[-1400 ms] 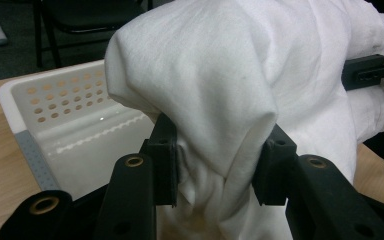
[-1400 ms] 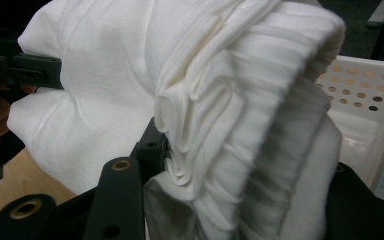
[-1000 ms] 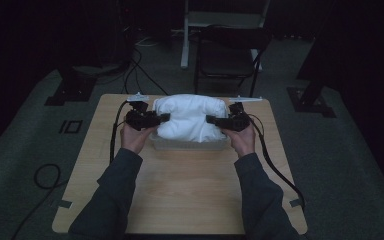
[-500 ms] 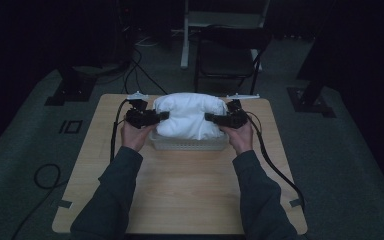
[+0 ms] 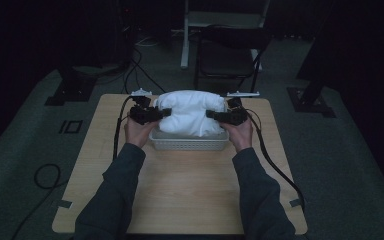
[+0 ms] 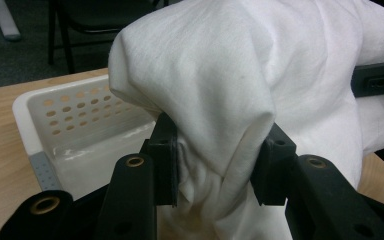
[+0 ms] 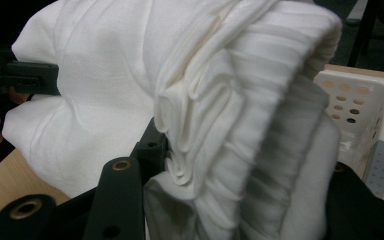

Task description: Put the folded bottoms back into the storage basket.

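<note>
High view: my left claw (image 5: 166,112) and right claw (image 5: 211,115) pinch the white cloth's (image 5: 190,112) two ends, right above the basket (image 5: 190,144).

Both forearms reach forward, the left tool (image 5: 164,113) and right tool (image 5: 211,115) each clamped, facing inward.

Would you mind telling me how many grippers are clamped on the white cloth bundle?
2. The left gripper pinches the white cloth bundle's left end and the right gripper its right end, above the white basket. Other folds may be hidden.
</note>
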Motion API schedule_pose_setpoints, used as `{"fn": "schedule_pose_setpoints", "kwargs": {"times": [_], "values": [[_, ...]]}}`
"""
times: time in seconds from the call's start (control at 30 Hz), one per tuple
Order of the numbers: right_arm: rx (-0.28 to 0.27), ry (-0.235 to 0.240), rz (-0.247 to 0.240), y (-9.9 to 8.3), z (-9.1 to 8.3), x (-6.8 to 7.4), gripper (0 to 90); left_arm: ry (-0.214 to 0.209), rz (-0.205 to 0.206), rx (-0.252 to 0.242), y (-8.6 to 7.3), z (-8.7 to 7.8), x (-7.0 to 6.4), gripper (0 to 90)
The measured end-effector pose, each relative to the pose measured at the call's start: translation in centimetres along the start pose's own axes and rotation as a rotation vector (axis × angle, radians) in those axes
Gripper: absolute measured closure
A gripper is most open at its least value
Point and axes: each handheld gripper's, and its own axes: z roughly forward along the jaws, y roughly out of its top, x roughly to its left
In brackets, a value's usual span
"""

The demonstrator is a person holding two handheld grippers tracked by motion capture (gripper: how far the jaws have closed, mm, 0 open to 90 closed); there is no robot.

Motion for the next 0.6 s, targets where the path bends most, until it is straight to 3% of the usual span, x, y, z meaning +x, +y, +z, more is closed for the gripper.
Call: {"fn": "schedule_pose_setpoints", "kwargs": {"times": [0.3,0.6], "values": [[0.025,-0.037,0.031,-0.1,1.5,-1.1,53.0,0.045,-0.005,0.033,0.2,1.9,0.4,60.9],[0.077,-0.075,0.052,-0.7,3.4,-1.8,52.3,0.075,-0.027,0.071,-0.9,3.2,1.2,60.8]]}}
